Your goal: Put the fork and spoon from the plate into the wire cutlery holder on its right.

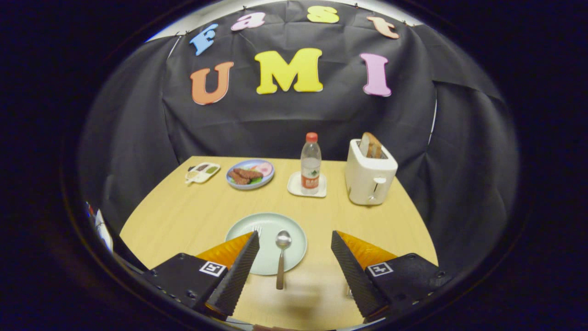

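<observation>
The gripper (295,248) hovered above the near edge of the table (183,220), its fingers spread wide apart and holding nothing. Between them lay the spoon (281,257), its long axis running straight away from the gripper, bowl at the far end on the plate (294,230), handle reaching back over the rim onto the wood. The fork (257,229) lay on the plate just beside the left fingertip, which hid all but its tines; these pointed away. The table was pale wood, closed in by a black cloth wall (138,138) behind and at both sides. Beyond the plate stood a bottle (311,162) on a coaster (296,188), a toaster (370,177) with bread to its right, a dish (250,174) of food and a small tray (202,172) to its left.
</observation>
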A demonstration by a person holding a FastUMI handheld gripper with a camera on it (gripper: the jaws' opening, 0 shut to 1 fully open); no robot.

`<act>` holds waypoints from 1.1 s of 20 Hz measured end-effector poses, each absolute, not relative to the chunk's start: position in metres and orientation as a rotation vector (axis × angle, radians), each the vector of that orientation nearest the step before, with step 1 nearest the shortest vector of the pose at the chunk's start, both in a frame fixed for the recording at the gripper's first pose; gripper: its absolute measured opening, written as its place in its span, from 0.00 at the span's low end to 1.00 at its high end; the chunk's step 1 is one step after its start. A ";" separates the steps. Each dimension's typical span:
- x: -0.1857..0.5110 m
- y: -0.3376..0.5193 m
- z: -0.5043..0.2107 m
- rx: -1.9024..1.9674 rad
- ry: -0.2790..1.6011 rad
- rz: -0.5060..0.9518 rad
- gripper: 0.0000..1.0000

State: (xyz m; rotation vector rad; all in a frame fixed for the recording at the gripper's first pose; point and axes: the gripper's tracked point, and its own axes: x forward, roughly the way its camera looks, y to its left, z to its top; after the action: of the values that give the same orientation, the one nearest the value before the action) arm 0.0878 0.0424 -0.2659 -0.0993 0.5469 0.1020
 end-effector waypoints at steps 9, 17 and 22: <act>0.120 0.075 -0.375 -0.170 0.718 0.171 0.80; 0.136 0.066 -0.420 -0.075 0.894 0.065 0.42; 0.130 0.071 -0.423 -0.064 0.918 0.059 0.30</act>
State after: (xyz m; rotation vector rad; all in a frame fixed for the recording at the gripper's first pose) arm 0.1296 0.0707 -0.4232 -0.0644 0.9181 0.0589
